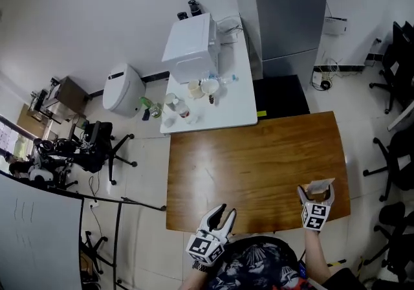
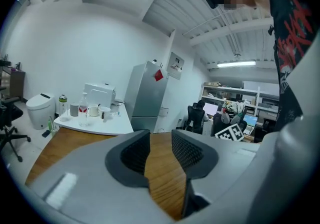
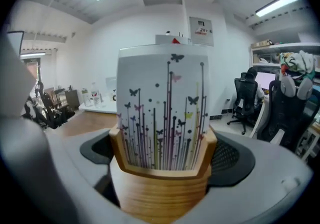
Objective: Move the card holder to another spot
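Squarely between the jaws of the right gripper (image 3: 164, 160) sits the card holder (image 3: 165, 188), pinched from both sides over the near right corner of the brown table (image 1: 259, 159). It is a curved block of pale layered wood, and upright in its slot stands a white card (image 3: 162, 108) printed with thin coloured stems and small butterflies. The left gripper (image 2: 160, 149) has its ribbed dark pads slightly apart, with nothing between them.

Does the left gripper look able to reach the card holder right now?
Probably yes: the left gripper, jaws open and empty, has only bare wooden table between it and the card holder. But the right gripper grips its sides, leaving little free to grasp.
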